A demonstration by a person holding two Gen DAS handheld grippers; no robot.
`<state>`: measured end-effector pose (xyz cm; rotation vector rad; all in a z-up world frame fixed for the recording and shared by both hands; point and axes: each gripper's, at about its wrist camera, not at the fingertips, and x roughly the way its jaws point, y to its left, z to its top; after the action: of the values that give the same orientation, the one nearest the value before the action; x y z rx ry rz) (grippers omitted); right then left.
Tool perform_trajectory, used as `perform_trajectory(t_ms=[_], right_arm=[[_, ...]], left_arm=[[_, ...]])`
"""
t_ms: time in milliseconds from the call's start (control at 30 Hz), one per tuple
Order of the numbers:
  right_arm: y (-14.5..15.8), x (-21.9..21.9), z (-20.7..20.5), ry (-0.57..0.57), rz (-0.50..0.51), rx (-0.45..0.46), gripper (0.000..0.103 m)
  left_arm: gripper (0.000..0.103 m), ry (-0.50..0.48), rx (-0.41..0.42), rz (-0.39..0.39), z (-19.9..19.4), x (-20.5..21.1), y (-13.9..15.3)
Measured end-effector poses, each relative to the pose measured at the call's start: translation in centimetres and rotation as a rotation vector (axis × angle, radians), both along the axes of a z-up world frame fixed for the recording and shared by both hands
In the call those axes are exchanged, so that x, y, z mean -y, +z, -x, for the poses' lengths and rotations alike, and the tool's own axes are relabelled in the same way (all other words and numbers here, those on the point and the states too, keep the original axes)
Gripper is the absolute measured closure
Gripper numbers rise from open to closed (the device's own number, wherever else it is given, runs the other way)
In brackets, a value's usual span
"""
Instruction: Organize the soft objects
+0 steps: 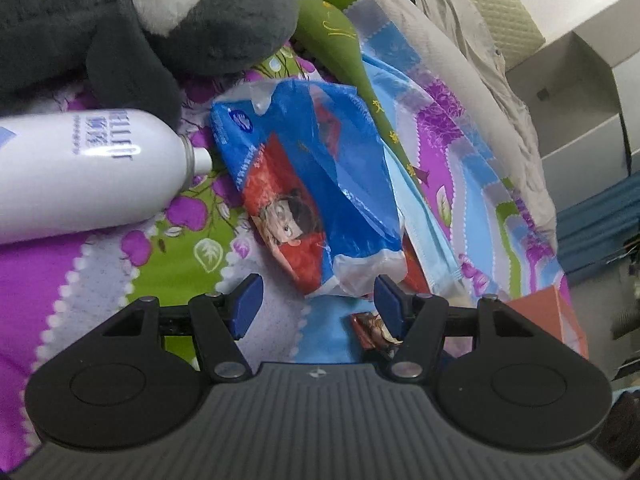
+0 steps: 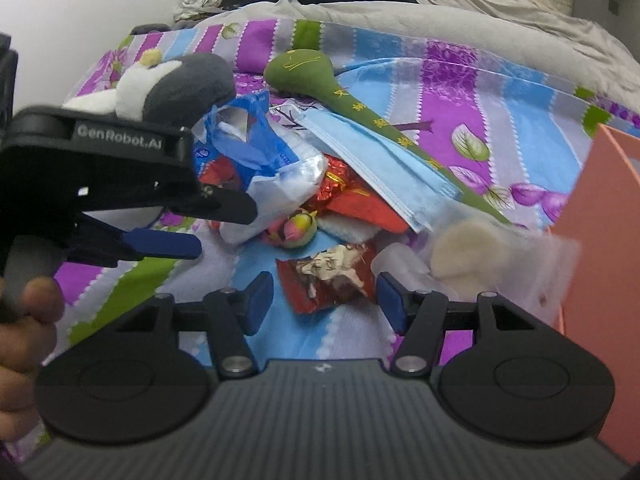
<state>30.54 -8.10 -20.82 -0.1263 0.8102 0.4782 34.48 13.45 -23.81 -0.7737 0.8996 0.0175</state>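
On the flowered bedspread [image 1: 100, 280] lies a blue and red tissue pack [image 1: 316, 192]. Its near end sits right at the tips of my left gripper [image 1: 318, 306], which is open and not pressing on it. A grey and white plush toy [image 1: 208, 12] and a green long-handled soft toy [image 1: 340, 40] lie beyond. In the right wrist view a red snack wrapper [image 2: 332, 280] lies flat between the fingers of my right gripper [image 2: 325, 300], which stands open around it. A blue face mask [image 2: 380, 160] and a clear bag with a beige soft lump [image 2: 472, 256] lie close by.
A white spray bottle [image 1: 80, 172] lies at the left. An orange box [image 2: 600, 260] stands at the right edge. A person's hand [image 2: 24, 320] holds the left tool. A grey quilt [image 2: 480, 20] and dark clothes are piled at the bed's far end.
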Motion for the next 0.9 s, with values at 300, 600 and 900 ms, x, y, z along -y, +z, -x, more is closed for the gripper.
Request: perform_trajectory(t_ms=[300, 600, 900], right_arm=[[-1.4, -1.1, -0.1, 0.024, 0.026, 0.015, 0.044], [-0.8, -0.2, -0.4, -0.003, 0.031, 0.009, 0.071], [0.6, 0.0, 1.7, 0.011, 0.034, 0.01, 0.072]], left_arm=[[0.069, 0.007, 0.023, 0.023, -1.0, 0.7, -1.1], [0.085, 0.002, 0.048, -0.067, -0.9, 1.9, 0.1], [0.087, -0.034, 0.05, -0.092, 2.2, 2.0, 2.0]])
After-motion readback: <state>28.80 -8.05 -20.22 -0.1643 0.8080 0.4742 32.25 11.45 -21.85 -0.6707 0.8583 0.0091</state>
